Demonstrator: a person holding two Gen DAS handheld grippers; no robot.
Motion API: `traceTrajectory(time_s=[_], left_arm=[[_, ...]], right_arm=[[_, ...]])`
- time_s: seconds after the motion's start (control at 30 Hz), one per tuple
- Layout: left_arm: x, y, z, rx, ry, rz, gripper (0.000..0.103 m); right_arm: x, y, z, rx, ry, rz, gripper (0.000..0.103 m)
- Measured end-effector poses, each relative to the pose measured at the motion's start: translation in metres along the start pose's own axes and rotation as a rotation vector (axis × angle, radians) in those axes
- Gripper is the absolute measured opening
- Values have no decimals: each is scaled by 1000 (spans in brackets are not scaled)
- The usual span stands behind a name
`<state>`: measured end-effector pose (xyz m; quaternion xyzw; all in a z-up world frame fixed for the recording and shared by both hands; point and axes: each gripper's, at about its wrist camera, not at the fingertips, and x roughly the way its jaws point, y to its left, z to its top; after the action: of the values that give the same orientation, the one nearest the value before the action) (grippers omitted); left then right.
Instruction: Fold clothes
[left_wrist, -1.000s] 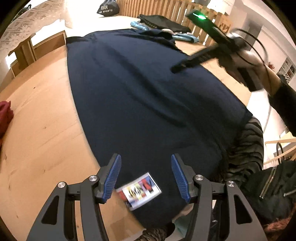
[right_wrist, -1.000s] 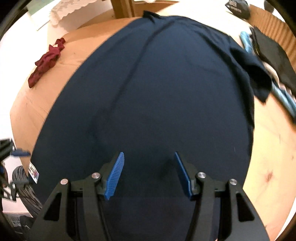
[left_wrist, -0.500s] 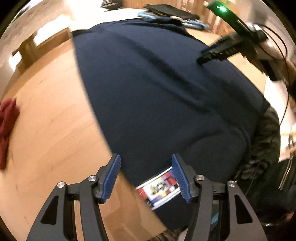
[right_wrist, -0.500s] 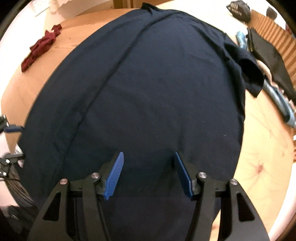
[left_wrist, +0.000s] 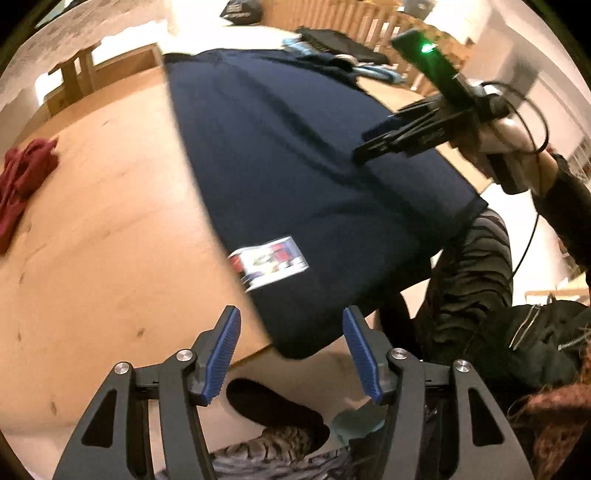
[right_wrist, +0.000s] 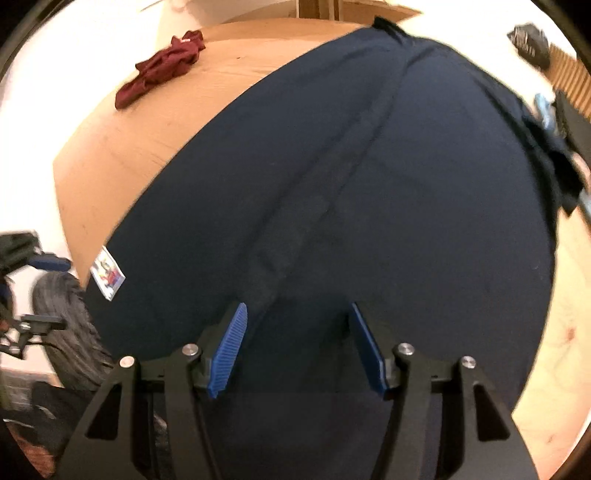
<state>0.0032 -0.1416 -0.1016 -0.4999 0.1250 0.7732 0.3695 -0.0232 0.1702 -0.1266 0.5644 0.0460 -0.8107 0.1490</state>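
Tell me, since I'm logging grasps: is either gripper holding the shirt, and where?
Neither. The left gripper and right gripper both stand open above the navy shirt, with nothing pinched between their pads.

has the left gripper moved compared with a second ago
Yes. In the left wrist view, the shirt's colourful label lay between the left gripper's fingers; now it sits above them, so the gripper has pulled back toward the table edge.
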Motion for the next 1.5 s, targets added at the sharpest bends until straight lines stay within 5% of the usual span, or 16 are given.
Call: traceTrajectory(time_s=[0.23,0.47,0.67,0.8,0.87,1.03,1.23,1.5], left_arm=[[44,-14,32,107,29,-13,44],[48,-9,36,125,35,34,37],[41,-3,26,69,22,50,38],[24,-20,24,68,-30,42,42],[19,-36,23,103,-52,18,51],[40,-53,42,184,-23,75,52],[69,-30,60,122,65,105,54],[65,-21,50,119,61,95,58]], right_arm=[[-6,12,-34,-26,2,-78,24],[-6,11,-53,0,-7,-74,24],[15,-2,-19,3,-20,-83,24],[3,-21,-47,113,-48,2,24],[-6,-38,-61,166,-70,-24,25],[-19,-67,-85,246,-43,-78,25],[-17,-51,-89,170,-40,-117,38],[-25,-44,-74,124,25,-138,38]])
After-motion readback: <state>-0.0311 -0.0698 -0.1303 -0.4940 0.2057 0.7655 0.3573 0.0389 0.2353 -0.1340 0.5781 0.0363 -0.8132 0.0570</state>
